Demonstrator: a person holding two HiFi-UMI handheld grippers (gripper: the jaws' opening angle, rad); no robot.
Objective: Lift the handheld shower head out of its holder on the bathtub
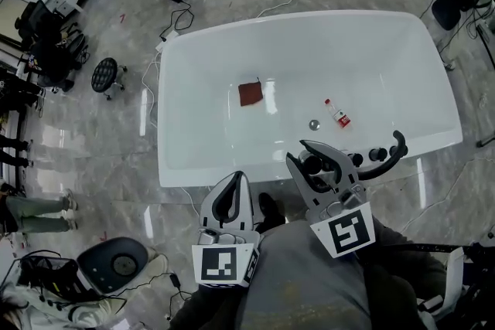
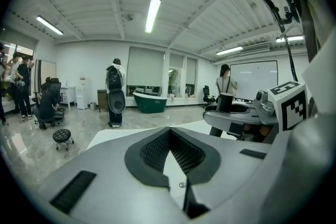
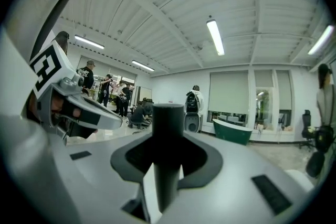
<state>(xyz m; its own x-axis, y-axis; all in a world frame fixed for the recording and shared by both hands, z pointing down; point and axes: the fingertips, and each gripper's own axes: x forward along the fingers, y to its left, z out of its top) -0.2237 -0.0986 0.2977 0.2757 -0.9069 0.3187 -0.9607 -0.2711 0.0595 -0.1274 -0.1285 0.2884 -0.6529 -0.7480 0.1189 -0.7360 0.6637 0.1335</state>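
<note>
Black shower head (image 3: 167, 128), part-hidden in right hand-held gripper (image 1: 315, 164)

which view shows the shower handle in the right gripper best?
Right gripper view: the shower handle stands upright between the jaws, close and unblocked. Head view shows only its dark top inside the right gripper. Left gripper view shows it small, as a black stub, side on.

- Head view: above left gripper (image 1: 238, 177) and right gripper (image 1: 297, 151), steeply down onto bathtub (image 1: 182, 73).
- Left gripper view: close behind own jaws, facing across room.
- Right gripper view: likewise, shower handle (image 3: 168, 134) nearest; green tub (image 3: 231, 131) shared ahead.
</note>
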